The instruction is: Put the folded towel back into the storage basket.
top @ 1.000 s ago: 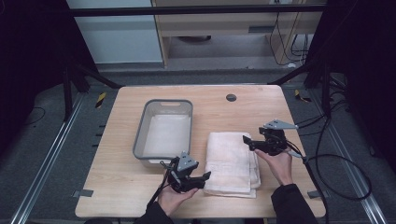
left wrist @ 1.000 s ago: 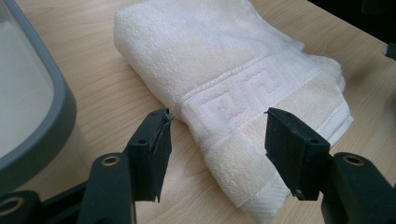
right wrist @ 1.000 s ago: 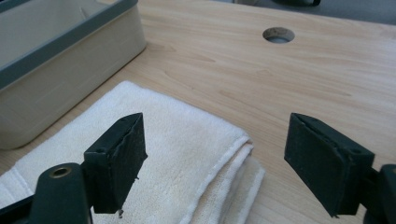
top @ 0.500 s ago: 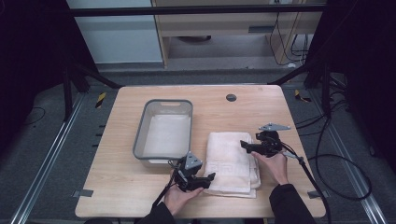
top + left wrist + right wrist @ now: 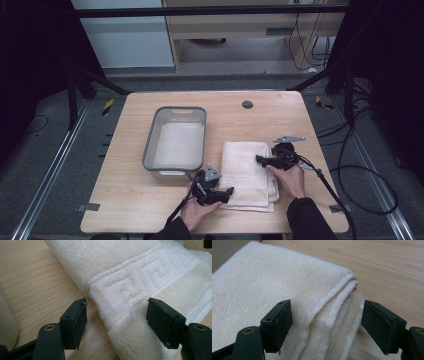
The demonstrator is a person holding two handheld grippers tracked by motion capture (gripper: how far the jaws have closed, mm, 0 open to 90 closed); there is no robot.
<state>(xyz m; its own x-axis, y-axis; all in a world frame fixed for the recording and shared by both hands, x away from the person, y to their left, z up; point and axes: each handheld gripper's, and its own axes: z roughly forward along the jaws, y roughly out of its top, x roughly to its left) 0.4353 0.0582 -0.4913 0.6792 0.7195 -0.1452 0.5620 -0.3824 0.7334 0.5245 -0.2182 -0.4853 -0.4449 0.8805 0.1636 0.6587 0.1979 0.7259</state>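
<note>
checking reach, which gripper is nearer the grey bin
Left. The left gripper sits at the folded towel's near left corner, just below the grey bin's near end. The right gripper is at the towel's right edge, with the towel between it and the bin.

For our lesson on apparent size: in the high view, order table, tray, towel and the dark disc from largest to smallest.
1. Table
2. Tray
3. Towel, close to the tray
4. Disc
</note>
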